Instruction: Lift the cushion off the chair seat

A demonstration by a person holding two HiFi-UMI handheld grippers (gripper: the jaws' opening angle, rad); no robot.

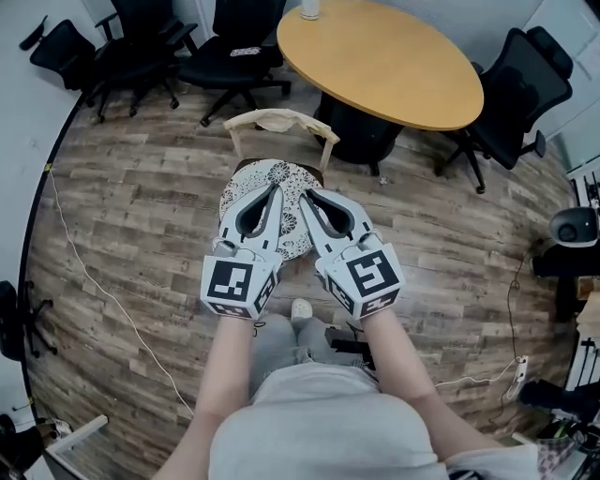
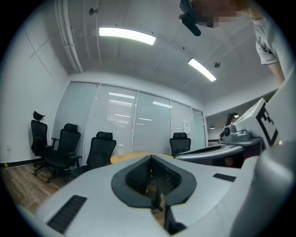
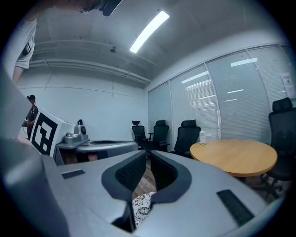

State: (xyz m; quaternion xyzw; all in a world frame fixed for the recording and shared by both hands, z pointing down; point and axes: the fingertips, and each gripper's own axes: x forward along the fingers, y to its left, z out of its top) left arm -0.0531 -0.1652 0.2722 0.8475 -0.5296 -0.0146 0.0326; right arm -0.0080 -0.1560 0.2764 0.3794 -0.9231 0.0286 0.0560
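Note:
A round cushion (image 1: pixel 286 173) with a black and white flower pattern lies on the seat of a light wooden chair (image 1: pixel 281 120) in the head view. Both grippers hover side by side just above it, pointing away from me towards the chair back. My left gripper (image 1: pixel 277 188) has its jaws together with nothing between them; in its own view the tips (image 2: pixel 150 156) meet in front of the far room. My right gripper (image 1: pixel 303 193) is also shut and empty. A piece of the cushion (image 3: pixel 141 206) shows under its jaws.
A round wooden table (image 1: pixel 384 56) with a white cup (image 1: pixel 310 9) stands just behind the chair. Black office chairs (image 1: pixel 230 52) line the back, and another (image 1: pixel 511 94) sits at the right. A cable (image 1: pixel 103 291) runs over the wood floor on the left.

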